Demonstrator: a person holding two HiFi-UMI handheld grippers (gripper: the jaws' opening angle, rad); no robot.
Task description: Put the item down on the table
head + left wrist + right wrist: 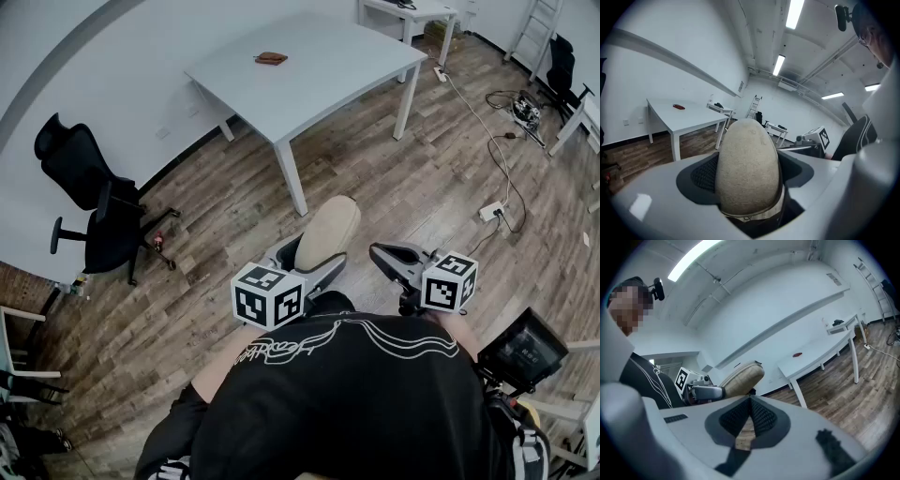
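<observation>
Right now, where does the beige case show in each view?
Head view: beige case at centre, clamped by the left gripper.
Left gripper view: dead centre, filling the jaws.
Right gripper view: left of centre, above the jaws.
Shared landmark: the white table, behind it in all three.

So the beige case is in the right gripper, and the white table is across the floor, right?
No. The beige case is clamped in the left gripper, as the left gripper view shows; the right gripper is shut and empty. The white table is across the floor.
</observation>
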